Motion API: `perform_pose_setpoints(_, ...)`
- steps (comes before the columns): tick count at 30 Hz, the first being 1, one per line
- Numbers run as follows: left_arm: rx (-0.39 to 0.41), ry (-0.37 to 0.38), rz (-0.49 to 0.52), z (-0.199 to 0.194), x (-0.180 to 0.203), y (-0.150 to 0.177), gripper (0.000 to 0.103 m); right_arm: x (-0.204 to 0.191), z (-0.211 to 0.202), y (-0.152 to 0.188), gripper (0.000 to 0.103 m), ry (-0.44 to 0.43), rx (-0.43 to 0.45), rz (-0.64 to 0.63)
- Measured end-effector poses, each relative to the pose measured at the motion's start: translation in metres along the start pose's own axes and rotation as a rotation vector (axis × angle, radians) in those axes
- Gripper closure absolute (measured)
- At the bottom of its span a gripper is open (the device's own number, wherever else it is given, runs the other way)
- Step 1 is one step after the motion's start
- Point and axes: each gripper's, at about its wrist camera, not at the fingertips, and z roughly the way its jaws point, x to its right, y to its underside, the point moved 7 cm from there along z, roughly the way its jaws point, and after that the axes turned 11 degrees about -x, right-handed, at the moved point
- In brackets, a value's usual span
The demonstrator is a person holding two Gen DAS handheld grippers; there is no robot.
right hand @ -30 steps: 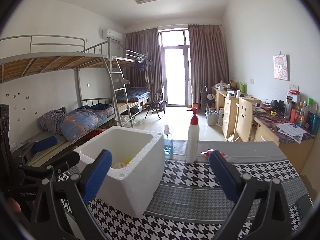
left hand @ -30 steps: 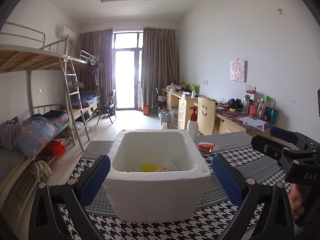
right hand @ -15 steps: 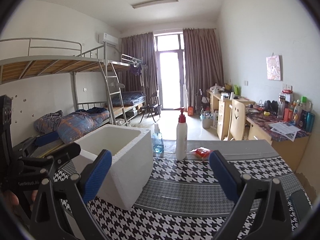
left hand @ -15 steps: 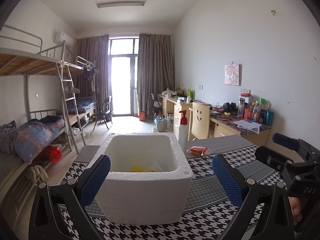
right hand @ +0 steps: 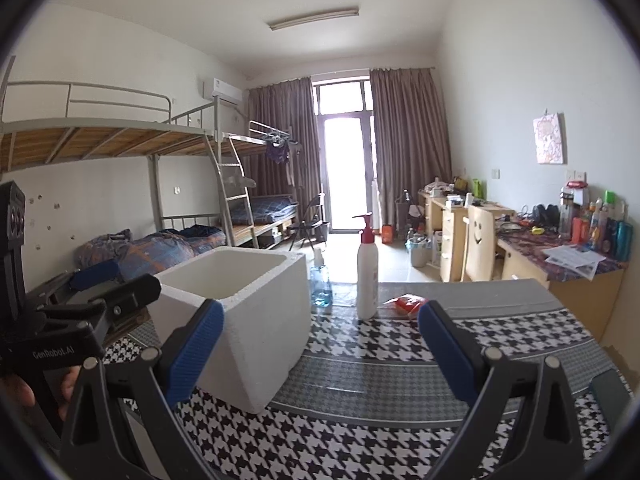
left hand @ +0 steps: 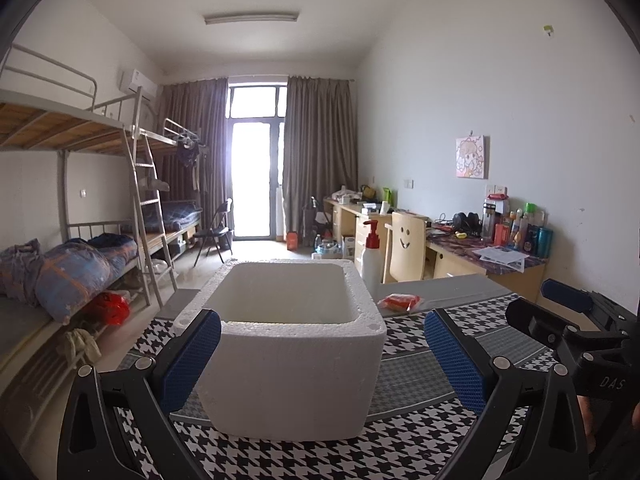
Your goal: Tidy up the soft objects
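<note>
A white foam box (left hand: 288, 360) stands on the houndstooth tablecloth (left hand: 400, 452), straight ahead of my left gripper (left hand: 322, 356), which is open and empty just in front of the box's near wall. The inside of the box is hidden from this low angle. A small red soft packet (left hand: 400, 302) lies on the cloth behind the box to the right. In the right wrist view the box (right hand: 256, 320) sits to the left, and my right gripper (right hand: 320, 344) is open and empty over the cloth. The red packet (right hand: 406, 303) lies beyond it.
A white pump bottle (right hand: 367, 276) and a clear blue bottle (right hand: 321, 284) stand behind the box. The right gripper (left hand: 548, 306) shows at the left view's right edge, the left gripper (right hand: 116, 282) at the right view's left. Bunk beds stand left, desks right.
Both cameras have dropped lower and pulled back slightly. The yellow item seen earlier inside the box is now hidden behind its wall. Both grippers stayed open.
</note>
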Motion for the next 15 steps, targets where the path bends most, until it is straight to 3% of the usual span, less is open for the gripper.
perform_pose_setpoints(9,0.027,-0.061,-0.007,-0.005,-0.006,0.010,0.001,-0.003,0.003,0.017,0.004,0.008,-0.019,0.000)
perform_pose_setpoints(15,0.017,-0.045,-0.009,-0.006,-0.007,0.018,0.001,-0.004,-0.003,0.021,0.004,0.034,0.005,0.002)
